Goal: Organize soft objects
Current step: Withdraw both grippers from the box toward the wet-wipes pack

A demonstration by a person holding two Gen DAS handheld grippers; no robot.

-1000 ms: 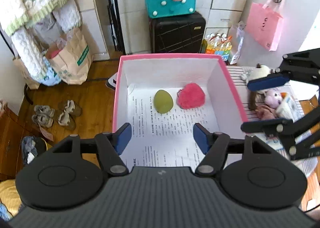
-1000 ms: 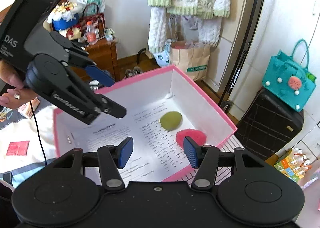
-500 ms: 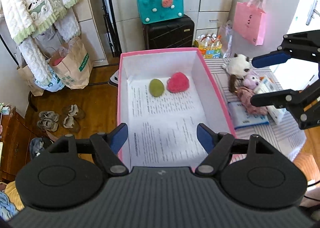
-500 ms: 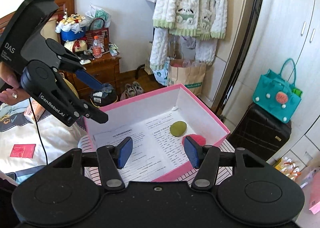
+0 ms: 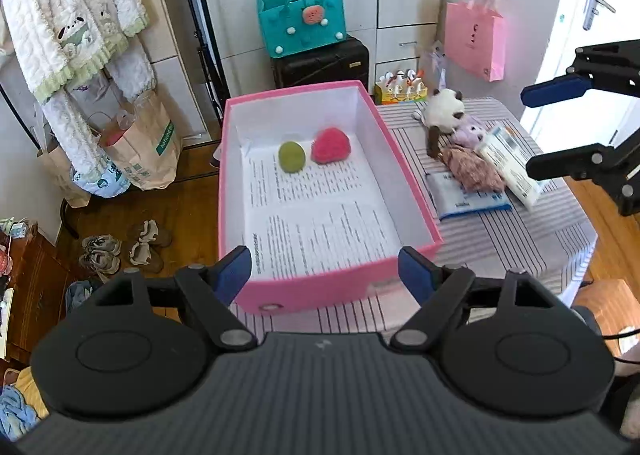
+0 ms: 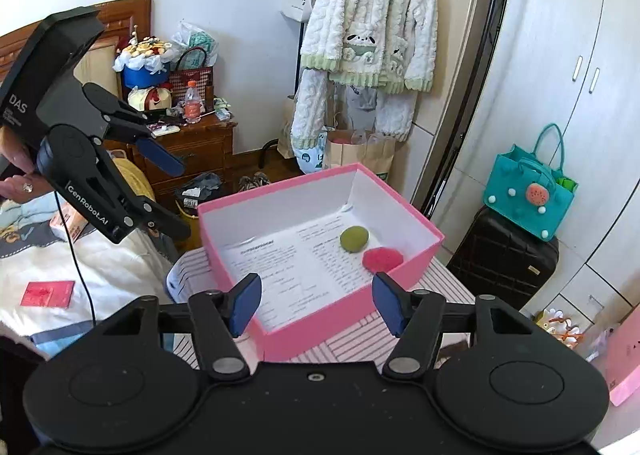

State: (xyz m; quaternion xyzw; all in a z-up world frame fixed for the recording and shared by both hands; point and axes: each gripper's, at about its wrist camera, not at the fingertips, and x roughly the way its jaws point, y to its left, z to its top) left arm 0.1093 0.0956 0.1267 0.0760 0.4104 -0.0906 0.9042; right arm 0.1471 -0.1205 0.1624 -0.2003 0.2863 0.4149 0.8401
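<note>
A pink box (image 5: 340,287) (image 6: 424,255) lined with printed paper stands on a striped table. At its far end lie a green plush ball (image 5: 291,156) (image 6: 354,239) and a fuzzy red plush (image 5: 330,146) (image 6: 382,258). To the box's right, a white-and-brown plush cat (image 5: 442,111), a lilac plush (image 5: 470,132) and a brown plush (image 5: 472,172) lie in a heap. My left gripper (image 5: 326,275) hovers over the box's near wall, jaws opening, nothing between them. My right gripper (image 6: 316,301) hangs over the box's near corner, jaws opening and empty; it also shows at the left wrist view's right edge (image 5: 560,127).
A blue packet (image 5: 466,201) and a white packet (image 5: 510,163) lie beside the plush toys. Behind the table stand a black suitcase (image 5: 320,63) with a teal bag (image 5: 300,25), a pink bag (image 5: 474,41) and hanging fleece clothes (image 6: 360,55). A bed (image 6: 60,275) lies left.
Both grippers have pulled back and risen from over the box, so the whole box and table now show. Both pairs of jaws have widened.
</note>
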